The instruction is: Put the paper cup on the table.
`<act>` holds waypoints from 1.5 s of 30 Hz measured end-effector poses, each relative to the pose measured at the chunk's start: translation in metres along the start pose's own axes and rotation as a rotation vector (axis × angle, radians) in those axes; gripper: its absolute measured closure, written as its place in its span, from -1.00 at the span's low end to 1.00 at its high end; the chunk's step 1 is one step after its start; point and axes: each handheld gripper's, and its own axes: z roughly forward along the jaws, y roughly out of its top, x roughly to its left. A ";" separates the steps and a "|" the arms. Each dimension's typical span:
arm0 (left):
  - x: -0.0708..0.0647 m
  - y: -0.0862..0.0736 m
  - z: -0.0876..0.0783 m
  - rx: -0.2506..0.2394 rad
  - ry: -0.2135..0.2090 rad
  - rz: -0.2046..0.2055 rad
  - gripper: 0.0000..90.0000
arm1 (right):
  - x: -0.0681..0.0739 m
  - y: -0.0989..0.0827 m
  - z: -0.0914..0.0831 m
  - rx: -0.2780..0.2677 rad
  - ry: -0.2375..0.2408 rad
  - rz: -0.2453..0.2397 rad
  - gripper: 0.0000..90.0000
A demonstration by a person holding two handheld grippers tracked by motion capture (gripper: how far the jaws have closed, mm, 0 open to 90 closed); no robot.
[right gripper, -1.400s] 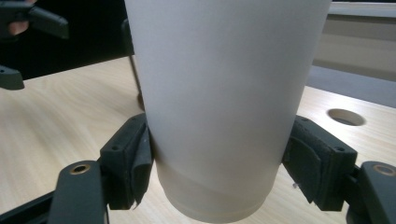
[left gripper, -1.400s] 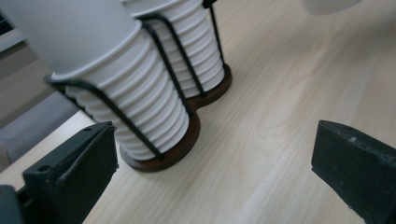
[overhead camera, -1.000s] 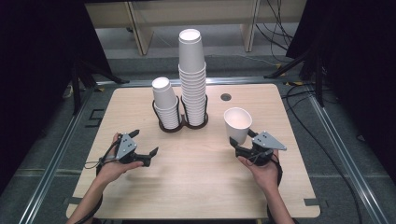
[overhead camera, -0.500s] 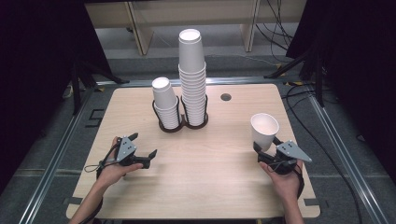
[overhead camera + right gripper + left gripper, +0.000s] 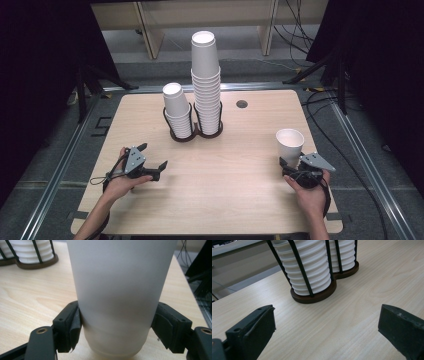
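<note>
At the lower right of the high view, the right gripper is gripping 1 paper cup low on its wall, upright and mouth up. In the right gripper view the cup is sitting between the 2 pads, the left pad pressed to its side and the right one at its edge, with its base looking down on or just over the table. Since a second ago the hand has been carrying the cup from nearer the middle out to the right and lower, which suggests it is being set down by the right edge, well apart from the stacks. At the lower left of the high view, the left gripper is resting on the table with jaws wide and nothing between them; it is sitting where it was. Farther back, at centre, the black rack is holding 2 stacks, the right one taller. Release looks like the next step.
</note>
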 end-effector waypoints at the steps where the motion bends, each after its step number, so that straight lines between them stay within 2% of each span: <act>1: 0.000 0.000 0.000 0.000 -0.001 -0.001 -0.98 | 0.000 -0.001 0.000 0.002 -0.002 0.004 -0.38; 3: 0.000 0.000 0.000 0.001 0.000 0.000 -0.98 | 0.000 0.000 0.000 0.010 -0.013 -0.010 -0.38; 4: 0.000 -0.001 -0.001 0.010 0.003 -0.010 -0.98 | 0.003 -0.001 0.000 0.027 -0.009 0.034 -0.38; 5: -0.001 -0.001 0.000 0.010 0.003 -0.011 -0.98 | 0.001 -0.001 0.001 0.028 -0.001 0.018 -0.39; 6: -0.001 -0.001 -0.001 0.011 0.004 -0.009 -0.98 | 0.003 -0.001 0.000 0.039 -0.011 0.040 -0.39; 7: -0.001 -0.001 -0.001 0.016 0.005 -0.010 -0.98 | -0.001 -0.001 0.002 0.020 -0.013 -0.012 -0.39; 13: -0.001 -0.001 -0.001 0.014 0.013 0.004 -0.98 | 0.000 -0.002 0.004 0.031 -0.011 0.000 -0.40; 14: -0.001 -0.001 -0.001 0.014 0.014 0.004 -0.98 | -0.001 -0.001 0.002 0.042 -0.018 -0.014 -0.40; 15: 0.000 -0.001 0.001 0.004 0.002 0.017 -0.98 | 0.002 -0.001 0.003 0.047 -0.012 0.014 -0.40; 16: -0.001 -0.001 0.001 0.007 0.002 0.001 -0.98 | 0.002 -0.001 0.003 0.048 -0.009 0.016 -0.40; 18: -0.001 -0.001 0.001 0.002 -0.002 0.003 -0.98 | 0.002 -0.001 0.003 0.048 -0.009 0.017 -0.40; 19: -0.001 -0.001 0.001 0.002 -0.003 0.003 -0.98 | 0.002 -0.001 0.002 0.048 -0.010 0.017 -0.40; 20: -0.001 -0.001 0.001 0.002 -0.003 0.003 -0.98 | 0.000 -0.001 0.003 0.035 -0.014 -0.020 -0.40; 22: -0.002 -0.002 0.001 0.007 0.000 -0.008 -0.98 | 0.001 -0.001 0.003 0.041 -0.007 -0.005 -0.41; 24: -0.001 -0.002 0.001 0.004 -0.005 0.004 -0.98 | 0.000 -0.001 0.002 0.042 -0.014 -0.017 -0.42; 26: 0.000 -0.002 0.001 0.017 -0.001 0.016 -0.98 | 0.001 -0.001 0.002 0.051 -0.008 0.003 -0.42; 29: -0.001 -0.002 0.001 0.006 -0.004 0.004 -0.98 | 0.000 -0.002 0.000 0.054 -0.019 -0.011 -0.43; 30: -0.001 -0.002 0.001 0.006 -0.006 0.004 -0.98 | 0.001 -0.002 -0.001 0.067 -0.007 0.019 -0.44; 31: -0.001 -0.001 0.001 0.008 -0.005 0.004 -0.98 | 0.004 -0.003 -0.002 0.079 -0.015 0.050 -0.44; 33: -0.001 -0.002 0.001 0.007 -0.005 0.004 -0.98 | 0.001 -0.004 -0.001 0.059 -0.013 0.008 -0.45; 34: -0.001 -0.002 0.001 0.006 -0.005 0.004 -0.98 | 0.000 -0.004 -0.003 0.085 0.001 -0.001 -0.45; 35: -0.001 -0.002 0.001 0.006 -0.006 0.004 -0.98 | 0.001 -0.005 -0.003 0.070 -0.009 0.013 -0.46; 36: -0.001 -0.002 0.001 0.006 -0.006 0.004 -0.98 | 0.001 -0.005 -0.003 0.080 0.000 0.004 -0.46; 37: -0.001 -0.002 0.001 0.006 -0.005 0.003 -0.98 | 0.002 -0.005 -0.004 0.083 -0.006 0.015 -0.47; 39: -0.001 -0.001 -0.001 0.016 -0.001 0.004 -0.98 | 0.002 -0.005 -0.004 0.069 -0.003 0.006 -0.52; 41: -0.001 -0.001 -0.001 0.014 -0.001 0.003 -0.98 | 0.004 -0.005 -0.004 0.077 0.002 0.043 -0.66; 42: -0.001 -0.001 -0.001 0.014 -0.001 0.002 -0.98 | 0.002 -0.005 -0.004 0.077 0.000 0.023 -0.63; 43: -0.001 -0.001 -0.001 0.018 -0.004 0.004 -0.98 | 0.003 -0.005 -0.004 0.072 0.023 0.040 -0.66; 44: -0.001 -0.001 -0.001 0.019 -0.004 0.003 -0.98 | 0.003 -0.005 -0.005 0.076 0.017 0.040 -0.66; 45: -0.001 -0.001 -0.001 0.020 -0.004 0.004 -0.98 | 0.002 -0.005 -0.006 0.065 0.009 0.017 -0.66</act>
